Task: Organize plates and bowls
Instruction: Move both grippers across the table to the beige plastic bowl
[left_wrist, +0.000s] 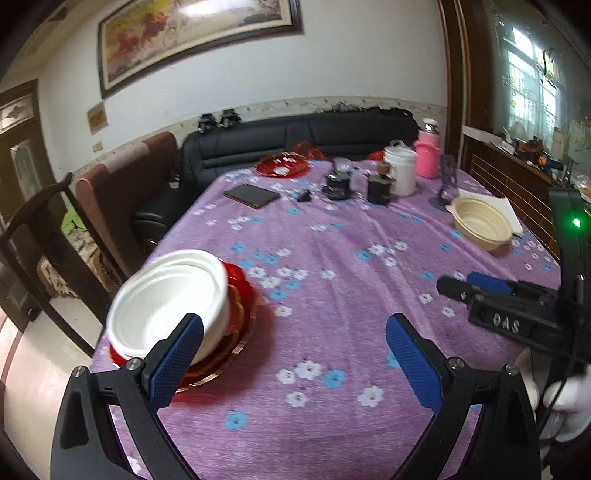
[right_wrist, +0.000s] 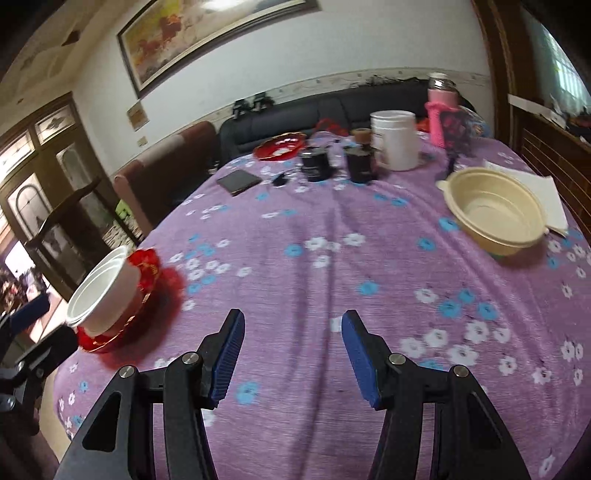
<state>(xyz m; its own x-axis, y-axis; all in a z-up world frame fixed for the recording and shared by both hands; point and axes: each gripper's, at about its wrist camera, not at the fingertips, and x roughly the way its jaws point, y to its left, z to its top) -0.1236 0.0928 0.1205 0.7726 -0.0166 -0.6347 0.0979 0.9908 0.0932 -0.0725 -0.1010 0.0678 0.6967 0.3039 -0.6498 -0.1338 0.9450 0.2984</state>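
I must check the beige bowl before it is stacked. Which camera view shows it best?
The right wrist view: the beige bowl sits near and large, its empty inside plain. The left wrist view shows it smaller and farther off, near the right edge.

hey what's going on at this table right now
A person is tidying dishes with a handheld gripper in each hand. Both the left gripper and the right gripper are open and empty above the purple flowered tablecloth. White bowls already sit nested on red plates near the left edge. A beige bowl sits alone on the right.
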